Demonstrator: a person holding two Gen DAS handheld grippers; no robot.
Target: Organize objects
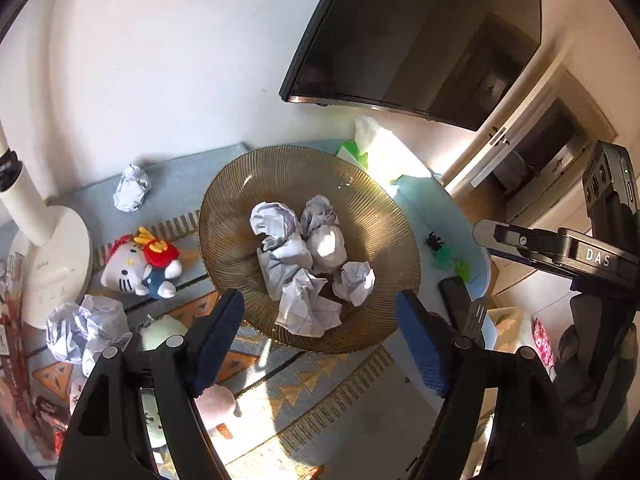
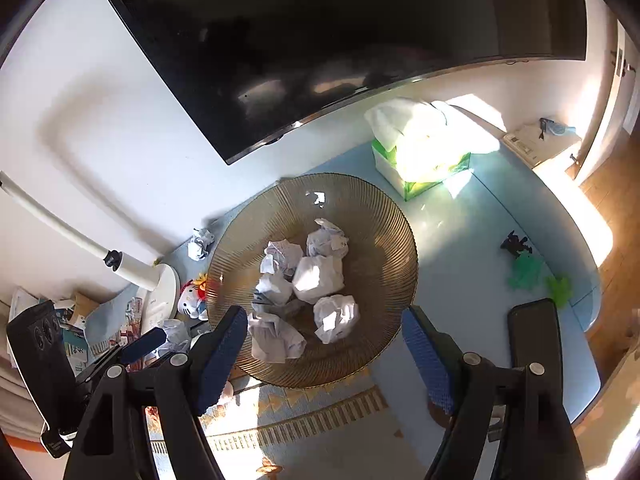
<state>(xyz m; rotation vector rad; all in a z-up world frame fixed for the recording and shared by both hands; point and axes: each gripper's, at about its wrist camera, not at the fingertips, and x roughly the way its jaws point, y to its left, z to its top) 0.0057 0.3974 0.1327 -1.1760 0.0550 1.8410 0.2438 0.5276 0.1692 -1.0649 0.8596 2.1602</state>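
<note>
Blue-padded left tongs (image 1: 320,344) and right tongs (image 2: 324,356) each stand wide apart with nothing between the pads, both poised above the near rim of the bowl (image 1: 376,208). In the left wrist view, the right tool's body enters from the right edge; in the right wrist view, the left tool appears at lower left. Beneath the tongs lies a patterned mat (image 1: 320,384) on the pale blue tabletop (image 2: 460,248). A dark phone (image 2: 534,336) lies just right of the right tongs. The ribbed amber glass bowl holds a heap of crumpled paper balls (image 1: 308,264), touching one another at its centre. Outside the bowl, a paper wad (image 1: 86,326) lies at near left, and beyond it a white cat plush (image 1: 138,266) lies on its side beside the white lamp base (image 1: 56,264). Another paper ball (image 1: 131,188) rests farther back, near the wall. To the right of the bowl sit small green toys (image 2: 528,272) and a small black figure (image 2: 516,243). Behind the bowl stands a green tissue box (image 2: 416,164) in bright sunlight, below a dark wall-mounted screen (image 2: 320,40).
</note>
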